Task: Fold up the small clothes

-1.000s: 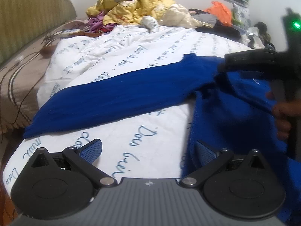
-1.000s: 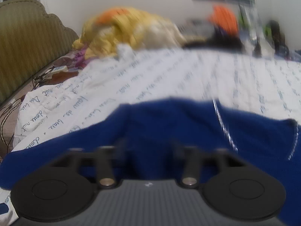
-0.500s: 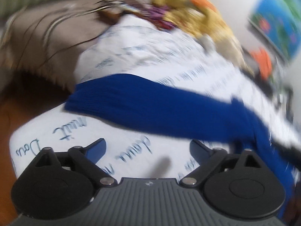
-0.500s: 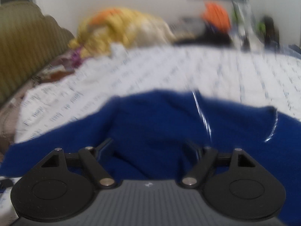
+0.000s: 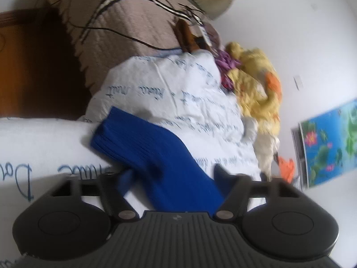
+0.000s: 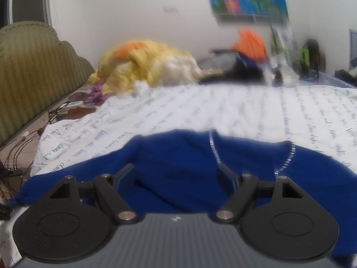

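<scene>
Soft blue knitted sweater [image 5: 156,156] lay between the closing left gripper [image 5: 176,176] jaws; its ribbed cuff [image 5: 111,134] ahead could be pinched. The right gripper [image 6: 176,178] was spread apart over floppy cloth.

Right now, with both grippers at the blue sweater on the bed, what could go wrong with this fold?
1. The left gripper is closing with the sleeve between its fingers; it may pinch the white sheet too and drag it along.
2. The right gripper sits in bunched sweater fabric, so it may catch several layers and fold unevenly.
3. The zipper lies open; its edges could shift out of line.
</scene>
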